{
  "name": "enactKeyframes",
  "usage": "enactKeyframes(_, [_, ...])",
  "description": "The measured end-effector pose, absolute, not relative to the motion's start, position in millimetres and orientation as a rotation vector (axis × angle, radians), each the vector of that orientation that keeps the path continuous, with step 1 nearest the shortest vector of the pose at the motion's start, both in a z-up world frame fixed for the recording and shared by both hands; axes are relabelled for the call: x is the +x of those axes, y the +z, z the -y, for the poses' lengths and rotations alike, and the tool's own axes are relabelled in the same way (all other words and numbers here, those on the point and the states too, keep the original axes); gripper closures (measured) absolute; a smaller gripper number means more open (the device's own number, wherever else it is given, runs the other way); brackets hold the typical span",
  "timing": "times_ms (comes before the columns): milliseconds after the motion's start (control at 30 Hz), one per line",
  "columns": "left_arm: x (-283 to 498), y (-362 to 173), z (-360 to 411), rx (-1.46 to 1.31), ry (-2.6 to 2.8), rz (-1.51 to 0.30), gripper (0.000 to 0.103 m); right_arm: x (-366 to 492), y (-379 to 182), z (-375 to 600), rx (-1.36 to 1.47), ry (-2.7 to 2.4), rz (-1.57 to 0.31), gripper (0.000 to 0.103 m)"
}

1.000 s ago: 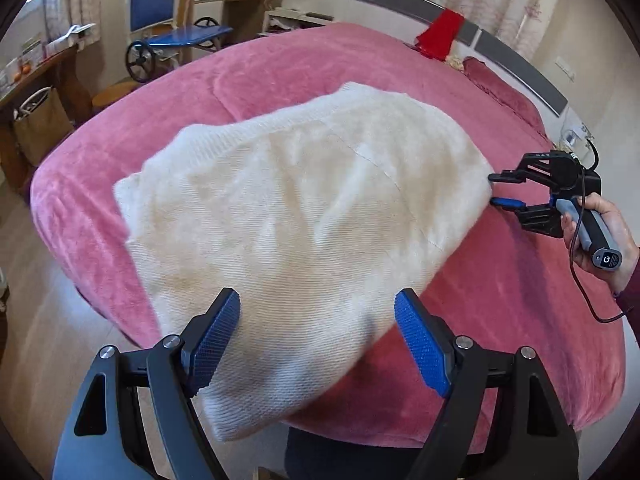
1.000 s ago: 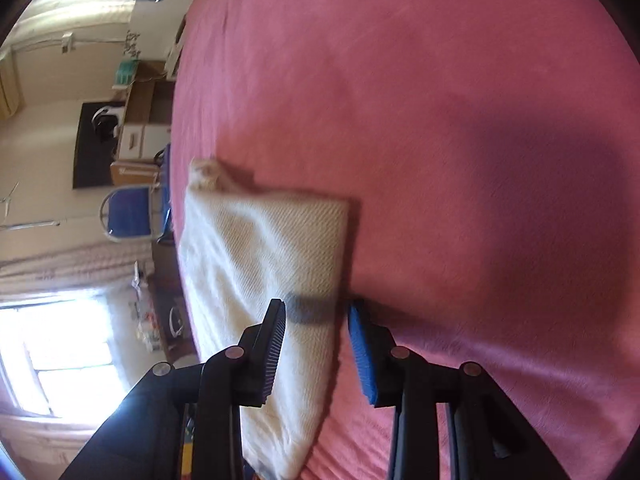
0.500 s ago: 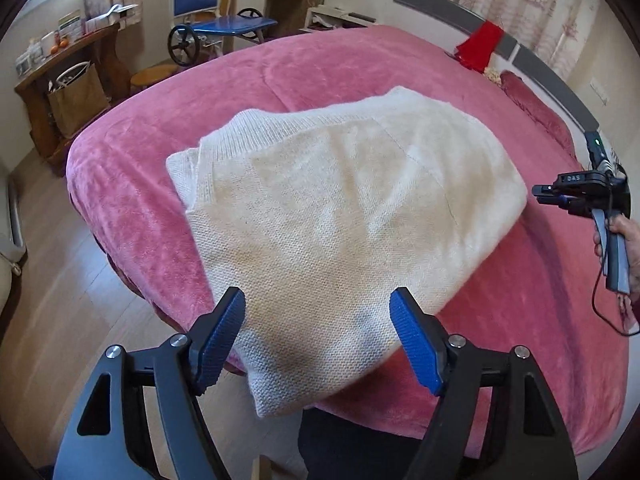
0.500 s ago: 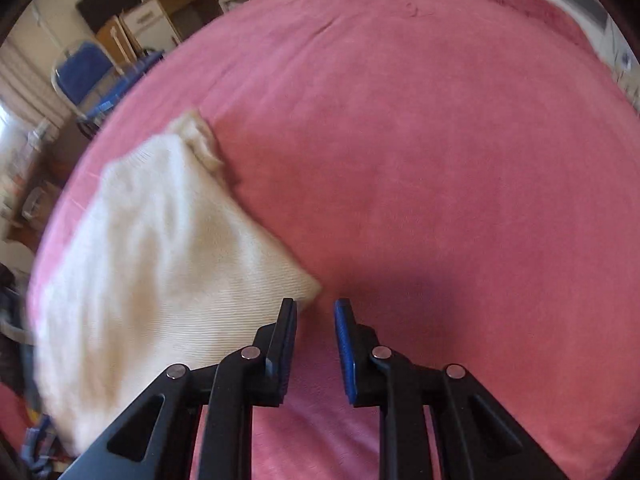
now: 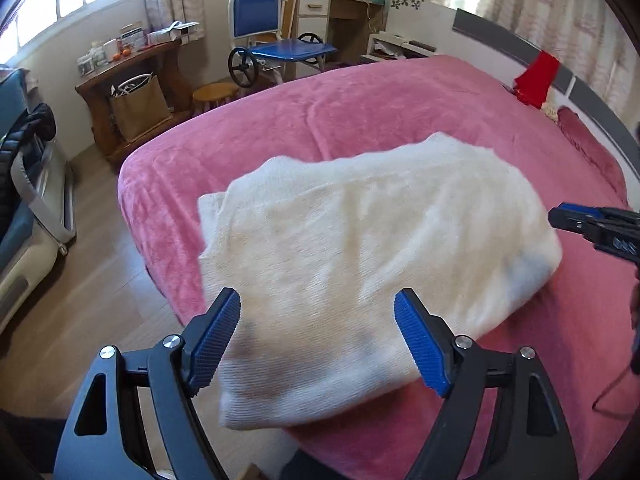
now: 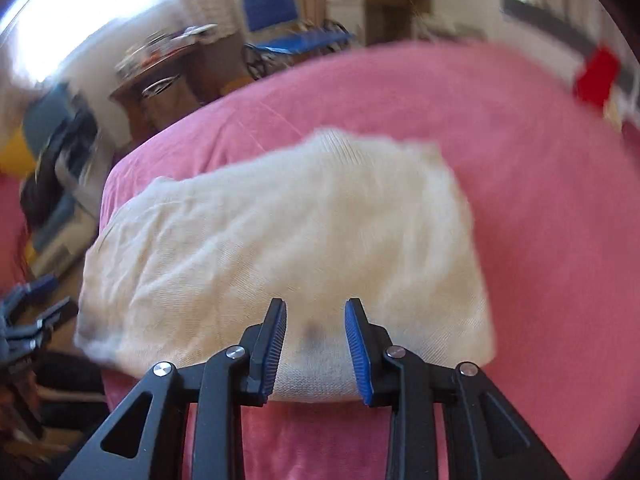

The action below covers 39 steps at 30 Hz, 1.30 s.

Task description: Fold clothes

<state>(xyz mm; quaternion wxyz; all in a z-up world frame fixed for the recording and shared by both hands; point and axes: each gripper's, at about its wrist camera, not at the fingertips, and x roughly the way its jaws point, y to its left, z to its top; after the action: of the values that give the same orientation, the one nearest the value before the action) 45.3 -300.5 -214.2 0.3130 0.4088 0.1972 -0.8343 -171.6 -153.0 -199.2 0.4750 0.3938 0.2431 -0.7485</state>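
Step in hand, as I judge it: between folds, both tools free of the cloth and lined up on the near edge of the cream knit garment; it already reads as a folded bundle, so the task looks well along, perhaps one fold or a final tidy left.

Left gripper: fingers spread wide, nothing between them; it hovers over the near-left end of the garment, which hangs slightly past the bed's edge; contact with the cloth cannot be told.

Right gripper: fingers at a moderate gap, narrower than the left, empty; tips sit above the near hem towards the right end; the same tool shows at the right margin of the left wrist view, just beside the garment's far-right corner.

Next move, my estimate: each tool needs to pinch all layers at the near edge together, else only the top layer lifts and the bundle opens.

Garment: cream, ribbed knit, thick and soft; roughly rectangular, rounded at the folds; lies on the pink bedspread near the foot corner of the bed; right wrist view is motion-blurred, so fine creases are unclear.
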Motion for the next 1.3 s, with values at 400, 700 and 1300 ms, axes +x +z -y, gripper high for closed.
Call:
enactKeyframes(400, [9, -178, 302, 0.787, -2.125, -0.418, 0.021, -158, -147, 145, 0.760, -1.856, -0.349, 0.007])
enactKeyframes(700, [55, -156, 281, 0.617, -2.087, -0.317, 0.021, -123, -116, 122, 0.638, -2.061, -0.392, 0.007])
enactKeyframes(1300, [42, -168, 265, 0.573, -2.102, -0.320, 0.011, -118, -171, 133, 0.762, -1.924, -0.595, 0.015])
